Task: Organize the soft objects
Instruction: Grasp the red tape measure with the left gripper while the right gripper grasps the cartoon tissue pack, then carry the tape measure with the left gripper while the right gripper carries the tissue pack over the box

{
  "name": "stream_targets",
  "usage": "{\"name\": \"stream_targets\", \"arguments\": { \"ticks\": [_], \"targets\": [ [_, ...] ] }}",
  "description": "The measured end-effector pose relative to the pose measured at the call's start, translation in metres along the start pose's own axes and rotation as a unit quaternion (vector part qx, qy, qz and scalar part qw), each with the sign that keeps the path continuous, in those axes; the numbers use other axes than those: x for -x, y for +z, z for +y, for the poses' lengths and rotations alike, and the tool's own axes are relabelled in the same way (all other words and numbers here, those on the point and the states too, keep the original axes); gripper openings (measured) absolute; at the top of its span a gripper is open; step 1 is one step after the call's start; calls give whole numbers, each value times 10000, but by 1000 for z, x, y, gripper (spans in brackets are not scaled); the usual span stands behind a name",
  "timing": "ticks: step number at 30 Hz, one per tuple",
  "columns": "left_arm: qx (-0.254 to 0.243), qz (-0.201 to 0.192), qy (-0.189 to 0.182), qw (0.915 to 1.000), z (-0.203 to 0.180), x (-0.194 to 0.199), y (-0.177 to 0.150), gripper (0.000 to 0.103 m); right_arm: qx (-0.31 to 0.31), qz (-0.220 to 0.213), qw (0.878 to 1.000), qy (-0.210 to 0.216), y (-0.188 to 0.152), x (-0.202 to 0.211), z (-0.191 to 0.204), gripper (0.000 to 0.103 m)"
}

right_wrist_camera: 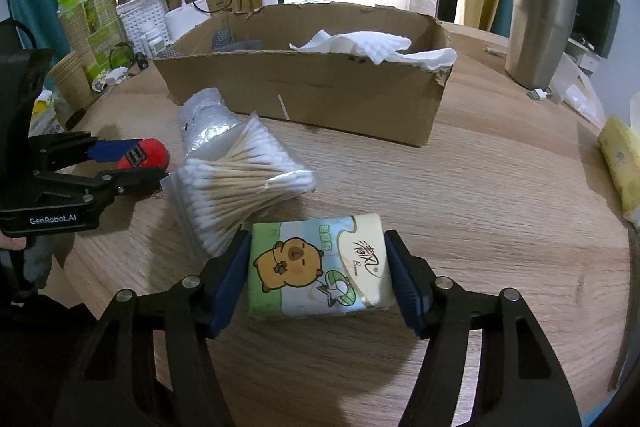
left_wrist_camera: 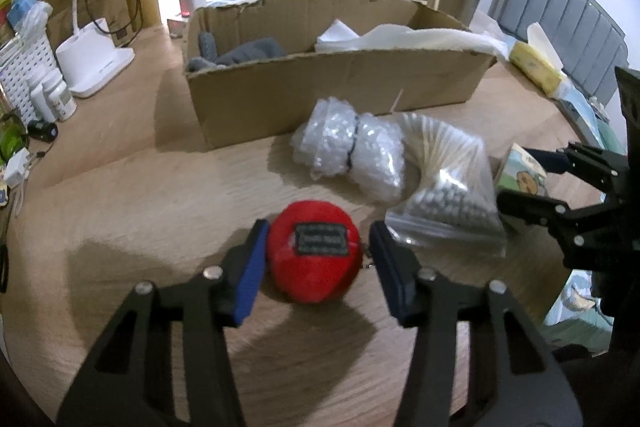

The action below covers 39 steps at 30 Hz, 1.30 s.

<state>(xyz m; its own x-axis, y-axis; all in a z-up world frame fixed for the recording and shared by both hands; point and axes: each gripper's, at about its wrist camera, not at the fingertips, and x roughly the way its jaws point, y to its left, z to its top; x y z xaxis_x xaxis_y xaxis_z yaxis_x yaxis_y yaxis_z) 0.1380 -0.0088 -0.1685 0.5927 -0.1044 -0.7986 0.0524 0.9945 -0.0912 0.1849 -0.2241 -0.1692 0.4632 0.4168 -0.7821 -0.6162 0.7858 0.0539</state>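
A red plush ball (left_wrist_camera: 314,253) with a grey patch lies on the wooden table between the fingers of my left gripper (left_wrist_camera: 318,259). The jaws are open, with a gap on the right side. It also shows in the right wrist view (right_wrist_camera: 150,153). A tissue pack (right_wrist_camera: 320,265) with a cartoon animal lies between the fingers of my right gripper (right_wrist_camera: 318,275), which is open and close around it. A bag of cotton swabs (right_wrist_camera: 240,179) and a bubble wrap roll (left_wrist_camera: 348,147) lie between the two. The cardboard box (left_wrist_camera: 336,87) behind holds grey cloth (left_wrist_camera: 248,53) and white foam sheets (left_wrist_camera: 400,37).
A steel tumbler (right_wrist_camera: 540,31) stands at the back right. A yellow pack (right_wrist_camera: 620,163) lies at the right table edge. A white lamp base (left_wrist_camera: 94,67), a white basket (left_wrist_camera: 24,71) and small bottles crowd the left side. The table edge curves along the right.
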Motion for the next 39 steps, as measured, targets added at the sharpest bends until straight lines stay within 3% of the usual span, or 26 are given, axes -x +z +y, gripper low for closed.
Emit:
{"name": "stream_targets", "arguments": {
  "ticks": [12, 39],
  "targets": [
    [-91, -251, -139, 9995, -5, 16, 7, 48, -17, -159, 9998, -68, 6, 10, -2, 68],
    [97, -1023, -429, 9938, 1, 53, 53, 48, 298, -580, 9975, -283, 63, 29, -11, 68]
  ]
}}
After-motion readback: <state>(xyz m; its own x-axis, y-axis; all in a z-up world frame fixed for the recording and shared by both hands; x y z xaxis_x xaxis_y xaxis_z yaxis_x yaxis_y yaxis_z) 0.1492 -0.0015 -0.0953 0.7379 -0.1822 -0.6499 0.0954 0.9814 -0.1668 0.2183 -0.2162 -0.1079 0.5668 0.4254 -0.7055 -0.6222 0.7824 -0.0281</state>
